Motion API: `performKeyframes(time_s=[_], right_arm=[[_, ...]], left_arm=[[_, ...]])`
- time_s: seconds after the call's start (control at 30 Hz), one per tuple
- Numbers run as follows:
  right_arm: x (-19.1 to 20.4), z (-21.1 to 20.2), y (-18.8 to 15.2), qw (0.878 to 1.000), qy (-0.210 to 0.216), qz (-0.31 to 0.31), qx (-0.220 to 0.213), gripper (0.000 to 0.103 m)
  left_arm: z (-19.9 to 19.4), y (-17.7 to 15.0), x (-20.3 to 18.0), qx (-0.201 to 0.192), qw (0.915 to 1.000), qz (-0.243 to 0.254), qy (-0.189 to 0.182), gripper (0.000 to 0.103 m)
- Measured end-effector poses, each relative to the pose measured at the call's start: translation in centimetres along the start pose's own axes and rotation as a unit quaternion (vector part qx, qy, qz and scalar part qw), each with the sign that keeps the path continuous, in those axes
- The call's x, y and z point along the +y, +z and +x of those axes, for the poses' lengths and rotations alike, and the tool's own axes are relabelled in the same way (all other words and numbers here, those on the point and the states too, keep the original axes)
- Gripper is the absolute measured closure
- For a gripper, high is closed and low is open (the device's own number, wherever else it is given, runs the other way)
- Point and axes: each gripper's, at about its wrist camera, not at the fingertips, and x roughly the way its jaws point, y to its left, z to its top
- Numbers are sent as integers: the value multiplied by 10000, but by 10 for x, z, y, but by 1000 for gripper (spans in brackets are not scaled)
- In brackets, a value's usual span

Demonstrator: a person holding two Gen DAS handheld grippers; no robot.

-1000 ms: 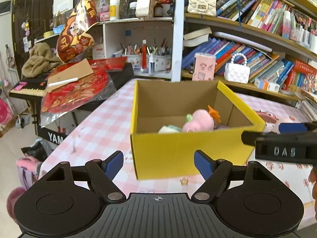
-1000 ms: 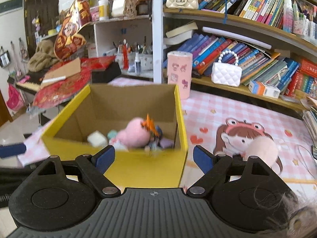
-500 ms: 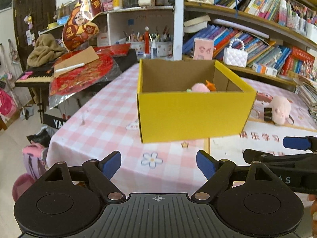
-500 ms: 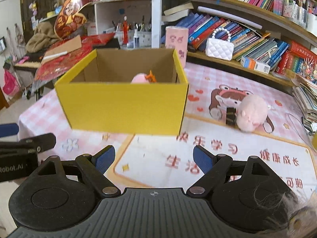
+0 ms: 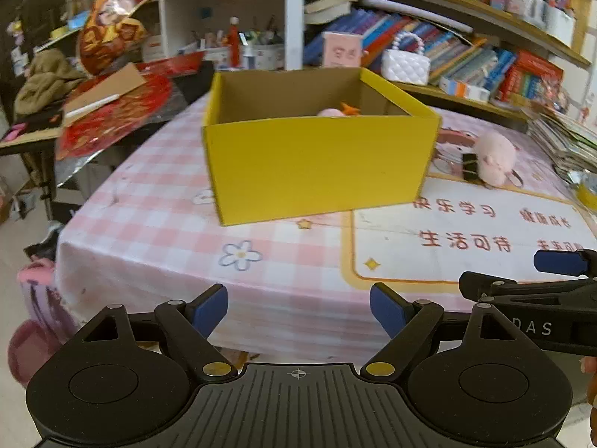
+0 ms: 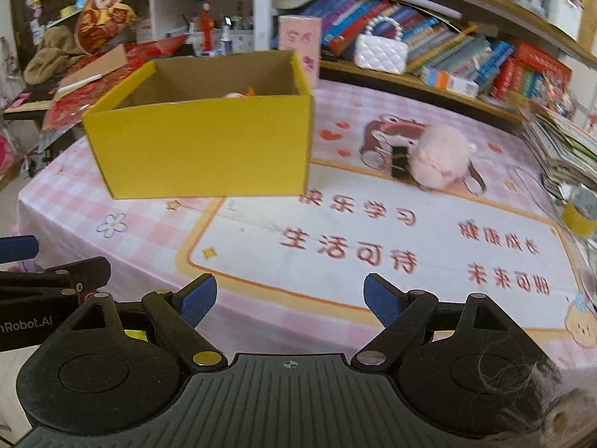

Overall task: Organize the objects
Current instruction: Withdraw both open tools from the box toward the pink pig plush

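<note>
Both our left tongs (image 5: 298, 311) and right tongs (image 6: 289, 296) gape wide, empty. The yellow box (image 6: 201, 145) on the tabletop (image 6: 373, 231) holds some toys; the pink plush (image 6: 442, 162) at its three o'clock still waits outside.

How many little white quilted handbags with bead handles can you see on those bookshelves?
1. The white handbag stands on the lower shelf in front of the books, behind the yellow box. The upper shelves are cut off, so more may be hidden.
</note>
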Motion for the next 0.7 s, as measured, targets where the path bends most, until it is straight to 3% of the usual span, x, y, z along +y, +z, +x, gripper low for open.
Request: performKeyframes(time_s=[0.37,0.7], right_arm=[[-39,-2,-7,9978,-470,437,140,18],[-91,6,0,9943,-726,740,231,18]], left_arm=[[21,12,-41,117,9979,398,-492,17],[40,31,-88,162,9955,602,-714,17]])
